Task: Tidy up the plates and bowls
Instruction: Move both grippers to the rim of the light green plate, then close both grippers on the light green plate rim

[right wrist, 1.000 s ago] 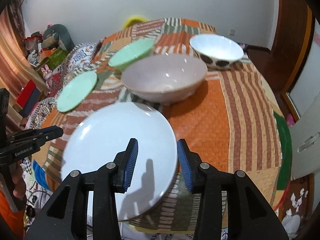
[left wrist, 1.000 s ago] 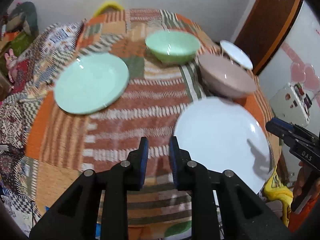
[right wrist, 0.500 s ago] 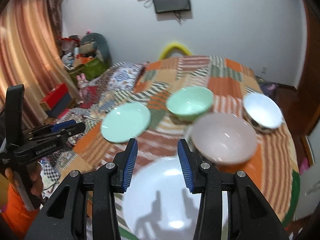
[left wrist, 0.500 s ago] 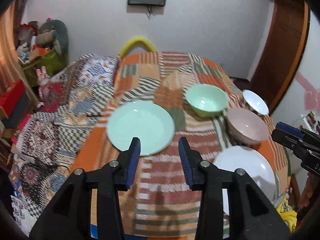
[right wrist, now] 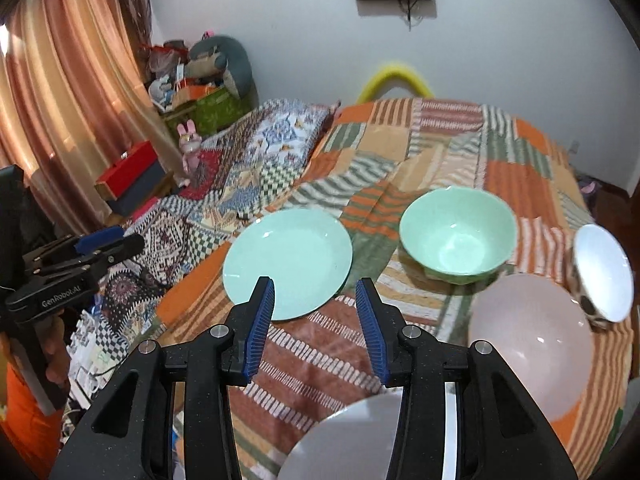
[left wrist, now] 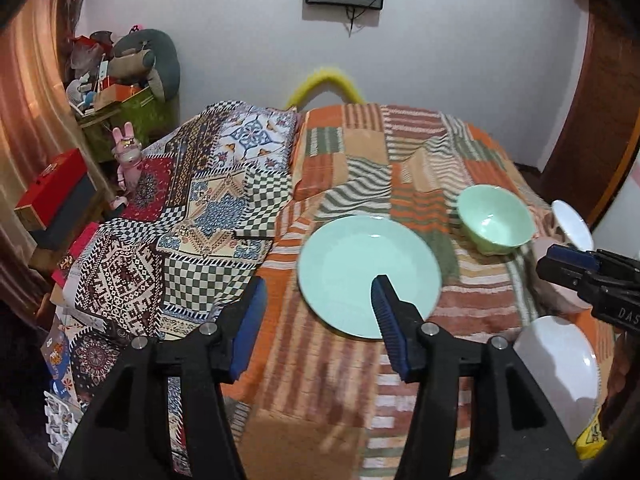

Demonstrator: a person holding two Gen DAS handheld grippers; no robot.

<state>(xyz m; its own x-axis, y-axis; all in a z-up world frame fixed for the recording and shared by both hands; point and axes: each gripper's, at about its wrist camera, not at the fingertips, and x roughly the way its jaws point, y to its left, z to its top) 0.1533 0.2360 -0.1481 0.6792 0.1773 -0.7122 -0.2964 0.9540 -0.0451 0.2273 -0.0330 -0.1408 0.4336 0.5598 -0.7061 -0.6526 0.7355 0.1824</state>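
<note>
A mint green plate lies on the striped patchwork quilt. A mint green bowl stands to its right. A pink bowl and a white spotted bowl stand further right. A white plate lies nearest, at the front right. My left gripper is open and empty, above the quilt just before the green plate. My right gripper is open and empty, above the quilt between the green and white plates.
A second patterned quilt covers the left side. Red box, pink bunny toy and a cluttered shelf with a grey plush stand at the left by the curtain. A wooden door is at right.
Both grippers have pulled back and lifted, so the dishes look smaller and further. The left jaws have opened wider. The white plate has dropped to the lower edge of both views.
</note>
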